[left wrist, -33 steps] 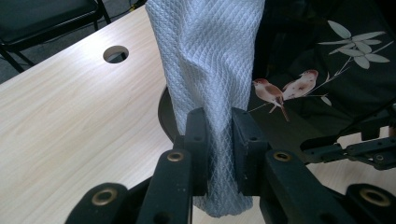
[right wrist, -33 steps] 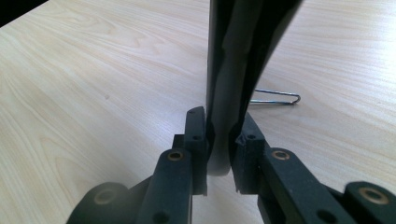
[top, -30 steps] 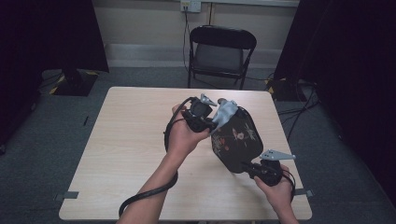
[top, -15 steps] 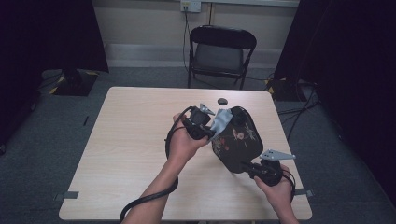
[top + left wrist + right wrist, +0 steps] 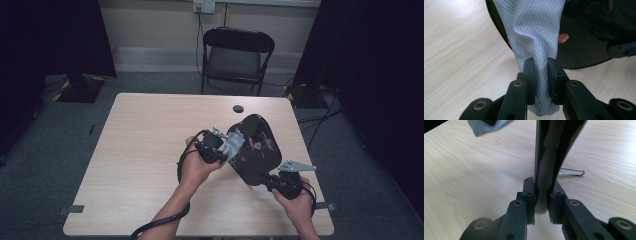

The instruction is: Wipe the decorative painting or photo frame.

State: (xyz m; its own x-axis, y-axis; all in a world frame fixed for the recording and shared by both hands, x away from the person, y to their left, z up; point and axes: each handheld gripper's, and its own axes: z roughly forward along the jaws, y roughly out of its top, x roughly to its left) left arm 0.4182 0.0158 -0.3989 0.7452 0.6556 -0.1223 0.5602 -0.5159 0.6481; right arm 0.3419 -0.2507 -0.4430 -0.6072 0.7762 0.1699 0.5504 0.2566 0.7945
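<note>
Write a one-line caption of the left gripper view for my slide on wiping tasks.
Left gripper clamps a grey cloth against the rim of a black lacquered tray above the wooden table.

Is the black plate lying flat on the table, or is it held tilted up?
Tilted up. The right tongs clamp the black plate by its rim, edge-on above the table.

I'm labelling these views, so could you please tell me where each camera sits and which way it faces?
High view: above the person's side, facing forward and down on the table; forearms, both hands.
Left gripper view: on the left hand-held gripper, along its jaws, shut on the grey cloth.
Right gripper view: on the right hand-held gripper, clamping the black tray.
All three share the tray and cloth.
</note>
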